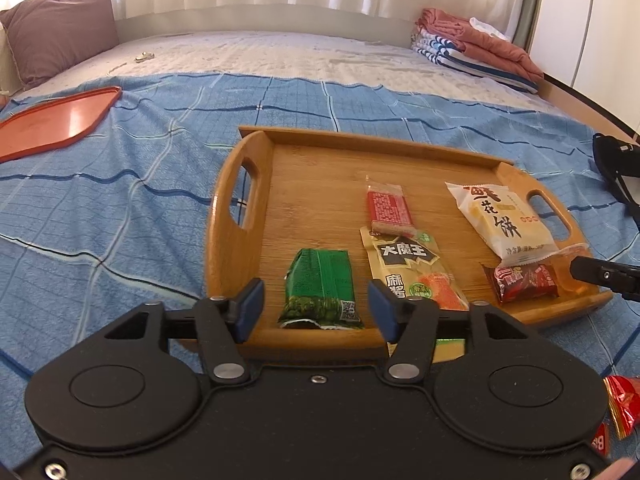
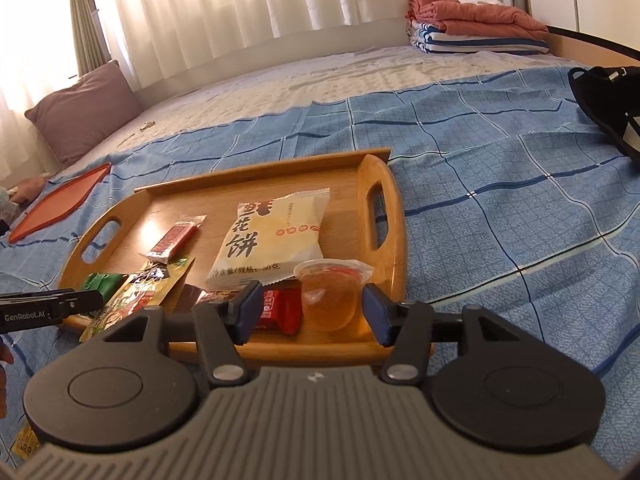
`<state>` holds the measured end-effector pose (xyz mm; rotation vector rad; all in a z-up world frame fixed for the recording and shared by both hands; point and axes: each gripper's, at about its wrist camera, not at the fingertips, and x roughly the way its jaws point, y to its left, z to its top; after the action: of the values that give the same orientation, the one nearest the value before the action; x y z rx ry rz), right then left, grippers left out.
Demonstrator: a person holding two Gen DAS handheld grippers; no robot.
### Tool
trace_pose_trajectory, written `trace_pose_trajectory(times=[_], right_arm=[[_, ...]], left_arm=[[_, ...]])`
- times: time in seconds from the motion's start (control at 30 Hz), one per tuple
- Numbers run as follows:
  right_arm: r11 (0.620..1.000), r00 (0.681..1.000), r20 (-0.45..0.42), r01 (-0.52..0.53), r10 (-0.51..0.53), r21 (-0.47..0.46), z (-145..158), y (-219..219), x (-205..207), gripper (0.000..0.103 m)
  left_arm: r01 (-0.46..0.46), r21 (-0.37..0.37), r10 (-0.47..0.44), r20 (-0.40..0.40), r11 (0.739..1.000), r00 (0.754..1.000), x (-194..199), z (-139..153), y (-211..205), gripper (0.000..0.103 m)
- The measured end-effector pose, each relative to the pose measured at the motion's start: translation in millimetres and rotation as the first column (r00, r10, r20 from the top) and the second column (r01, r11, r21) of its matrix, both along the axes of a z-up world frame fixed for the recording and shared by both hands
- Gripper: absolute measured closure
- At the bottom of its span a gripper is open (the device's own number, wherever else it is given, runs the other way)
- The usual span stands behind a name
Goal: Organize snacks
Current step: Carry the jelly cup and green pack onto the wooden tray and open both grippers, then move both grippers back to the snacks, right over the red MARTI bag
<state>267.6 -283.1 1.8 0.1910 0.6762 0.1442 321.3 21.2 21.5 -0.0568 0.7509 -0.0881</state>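
A wooden tray lies on the blue bedspread and holds several snacks. A green packet lies between the open jaws of my left gripper, at the tray's near edge. Beyond it are a yellow sauce packet, a red bar, a white pastry bag and a dark red packet. My right gripper is open around a clear jelly cup beside the red packet, with the white bag behind. Neither gripper holds anything.
An orange tray lies on the bedspread at far left. Folded blankets sit at the back right and a pillow at the back left. A black bag lies at right. Red wrappers lie off the tray, near right.
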Motion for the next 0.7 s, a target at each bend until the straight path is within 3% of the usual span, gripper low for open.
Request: trace_pose_trajectory(times=[0.07,0.17,0.43,0.7], right_arm=[[1.000,1.000,0.008,-0.001,0.001,-0.007,4,1,-6,0.031],[1.000,1.000,0.022,0.001,-0.001,-0.006,11,1,-17,0.026],[0.999,0.998,0.061,-0.014,0.017,-0.042,34,3,-54,0.017],[0.996,0.996,0.082,-0.040,0.046,-0.076,40,3,-92,0.013]], left_arm=[[-0.006,-0.001,0.006,0.010,1.000,1.000,-7,7,2,0.033],[-0.001,0.014,0.000,0.038,1.000,0.999,-21,19,4,0.028],[0.010,0.025,-0.012,0.094,1.000,0.995,-68,47,8,0.021],[0.039,0.036,-0.044,0.132,0.999,0.990,-117,55,7,0.017]])
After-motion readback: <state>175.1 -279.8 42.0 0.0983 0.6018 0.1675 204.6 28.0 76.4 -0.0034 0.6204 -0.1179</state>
